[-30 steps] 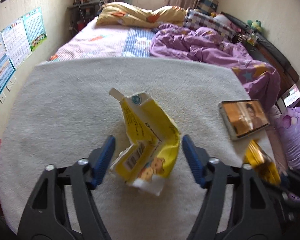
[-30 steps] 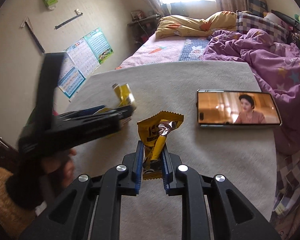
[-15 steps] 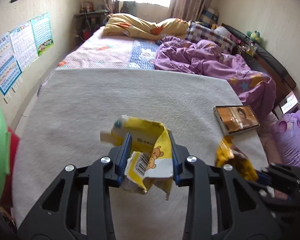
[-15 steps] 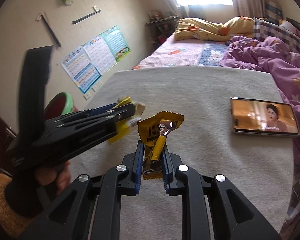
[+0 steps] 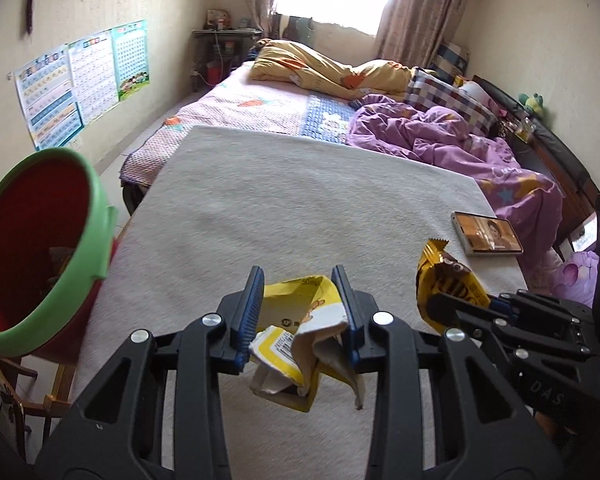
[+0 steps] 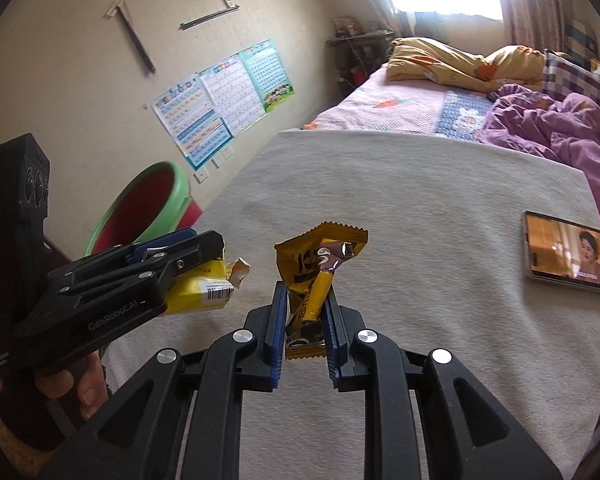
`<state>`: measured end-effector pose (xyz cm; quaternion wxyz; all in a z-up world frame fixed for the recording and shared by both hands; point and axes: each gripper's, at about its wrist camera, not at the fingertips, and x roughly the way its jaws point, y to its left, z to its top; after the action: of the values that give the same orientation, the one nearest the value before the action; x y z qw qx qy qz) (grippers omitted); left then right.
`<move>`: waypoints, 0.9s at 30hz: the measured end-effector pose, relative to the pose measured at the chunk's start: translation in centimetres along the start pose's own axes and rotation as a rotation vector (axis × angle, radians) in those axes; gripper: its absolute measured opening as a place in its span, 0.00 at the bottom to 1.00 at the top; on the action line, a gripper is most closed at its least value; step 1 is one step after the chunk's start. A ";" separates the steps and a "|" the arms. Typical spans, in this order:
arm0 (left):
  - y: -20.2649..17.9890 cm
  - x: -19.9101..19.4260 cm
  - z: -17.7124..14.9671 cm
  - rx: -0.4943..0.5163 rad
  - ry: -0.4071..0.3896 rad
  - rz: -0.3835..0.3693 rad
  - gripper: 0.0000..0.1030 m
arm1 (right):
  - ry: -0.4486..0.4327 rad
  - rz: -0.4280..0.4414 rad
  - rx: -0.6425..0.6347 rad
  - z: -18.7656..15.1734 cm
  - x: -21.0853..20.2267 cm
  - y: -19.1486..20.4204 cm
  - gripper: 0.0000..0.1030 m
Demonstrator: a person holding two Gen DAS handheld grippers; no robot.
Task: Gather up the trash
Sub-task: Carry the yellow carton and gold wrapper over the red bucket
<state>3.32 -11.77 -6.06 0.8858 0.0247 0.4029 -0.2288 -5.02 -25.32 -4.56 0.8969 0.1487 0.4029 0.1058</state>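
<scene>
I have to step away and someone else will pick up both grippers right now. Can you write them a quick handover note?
Left gripper: shut on the crushed yellow carton, lifted clear of the grey blanket.
Right gripper: shut on the yellow snack wrapper, also held above the blanket.
Red bin with green rim: off the bed's left edge, near the left gripper.
Done: both pieces picked up.
Left: carry them over the bin and release. The phone on the blanket is not trash; leave it.
</scene>
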 end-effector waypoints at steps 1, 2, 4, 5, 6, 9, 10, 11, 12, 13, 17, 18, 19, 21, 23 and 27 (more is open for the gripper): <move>0.3 -0.4 -0.1 -0.006 -0.004 0.002 0.33 | 0.001 0.004 -0.008 0.0 0.1 0.5 0.18; 0.5 -0.6 -0.2 -0.010 -0.008 0.005 0.33 | 0.002 0.006 -0.013 0.1 0.1 0.7 0.18; 0.7 -1.1 -0.4 -0.014 -0.015 0.009 0.33 | 0.001 0.011 -0.023 0.2 0.2 1.3 0.18; 0.8 -1.3 -0.4 -0.015 -0.019 0.011 0.32 | 0.001 0.013 -0.029 0.2 0.2 1.6 0.18; 1.0 -1.5 -0.4 -0.017 -0.024 0.014 0.33 | 0.002 0.016 -0.036 0.3 0.3 2.0 0.18; 1.4 -2.1 -0.7 -0.005 -0.039 0.028 0.33 | 0.003 0.021 -0.053 0.4 0.6 2.8 0.18; 1.5 -2.2 -0.8 -0.006 -0.042 0.029 0.32 | 0.004 0.024 -0.059 0.4 0.6 3.1 0.18; 1.7 -2.4 -0.9 -0.010 -0.045 0.029 0.33 | 0.006 0.026 -0.065 0.4 0.8 3.4 0.18; 1.9 -2.6 -0.9 -0.013 -0.048 0.031 0.33 | 0.008 0.028 -0.071 0.4 0.9 3.7 0.18; 2.0 -2.6 -1.0 -0.015 -0.050 0.033 0.33 | 0.008 0.029 -0.075 0.5 1.0 3.7 0.18; 2.8 -3.2 -1.2 -0.023 -0.061 0.042 0.33 | 0.008 0.032 -0.095 0.8 1.4 4.4 0.18; 3.0 -3.4 -1.3 -0.026 -0.065 0.044 0.33 | 0.008 0.033 -0.099 0.8 1.5 4.6 0.18; 3.3 -3.6 -1.3 -0.028 -0.068 0.045 0.32 | 0.008 0.034 -0.102 0.8 1.6 4.7 0.18; 3.9 -3.9 -1.3 -0.032 -0.074 0.047 0.33 | 0.010 0.035 -0.109 0.9 1.9 5.2 0.18; 4.2 -4.2 -1.4 -0.035 -0.080 0.049 0.33 | 0.010 0.037 -0.116 0.9 2.0 5.7 0.18; 5.2 -4.6 -1.5 -0.046 -0.088 0.058 0.32 | 0.013 0.042 -0.129 1.0 2.4 6.1 0.18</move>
<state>1.85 -5.03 -4.45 0.9092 0.0057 0.3680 -0.1946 -3.15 -19.03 -3.43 0.8995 0.0980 0.3979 0.1513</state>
